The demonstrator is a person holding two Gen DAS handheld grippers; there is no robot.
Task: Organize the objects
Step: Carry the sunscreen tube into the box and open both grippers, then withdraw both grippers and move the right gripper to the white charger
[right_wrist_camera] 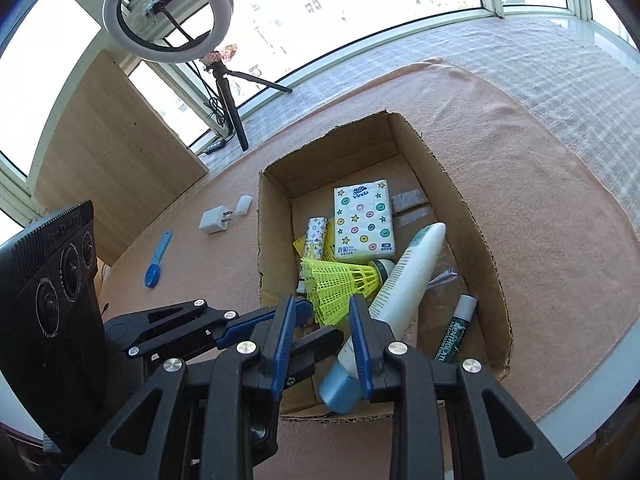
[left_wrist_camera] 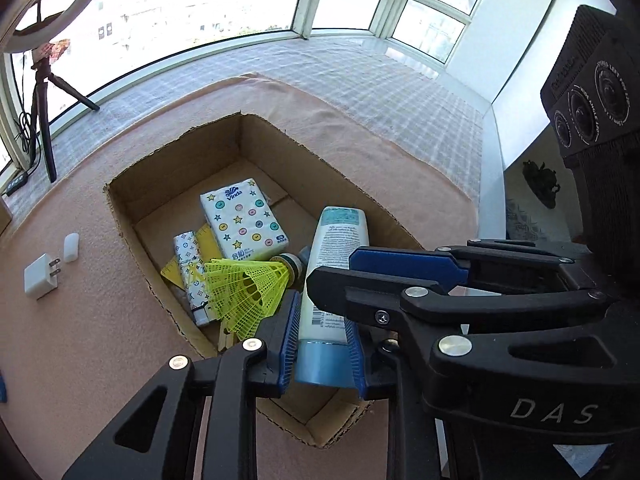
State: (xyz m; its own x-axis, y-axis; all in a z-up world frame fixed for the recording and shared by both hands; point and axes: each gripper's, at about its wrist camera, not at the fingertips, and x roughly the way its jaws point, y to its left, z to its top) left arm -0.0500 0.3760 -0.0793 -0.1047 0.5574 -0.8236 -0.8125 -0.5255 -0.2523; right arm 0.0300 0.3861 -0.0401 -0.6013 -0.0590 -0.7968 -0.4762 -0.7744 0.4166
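An open cardboard box (left_wrist_camera: 168,280) (right_wrist_camera: 480,216) sits on a pink cloth. My left gripper (left_wrist_camera: 322,320) is shut on a white lotion tube with a blue cap (left_wrist_camera: 332,276) (right_wrist_camera: 408,276), held tilted over the box's near end. My right gripper (right_wrist_camera: 320,312) is open and empty just above the box; it also shows in the left wrist view (left_wrist_camera: 336,268). Inside lie a Vinda tissue pack (left_wrist_camera: 242,220) (right_wrist_camera: 364,220), a yellow shuttlecock (left_wrist_camera: 244,288) (right_wrist_camera: 340,280), a patterned lighter (left_wrist_camera: 190,268) and a green tube (right_wrist_camera: 456,330).
On the cloth left of the box lie a white charger plug (left_wrist_camera: 40,276) (right_wrist_camera: 214,220), a small white case (left_wrist_camera: 71,246) (right_wrist_camera: 243,205) and a blue tool (right_wrist_camera: 157,260). A ring light on a tripod (right_wrist_camera: 168,16) stands by the window. A wooden board (right_wrist_camera: 108,152) leans at left.
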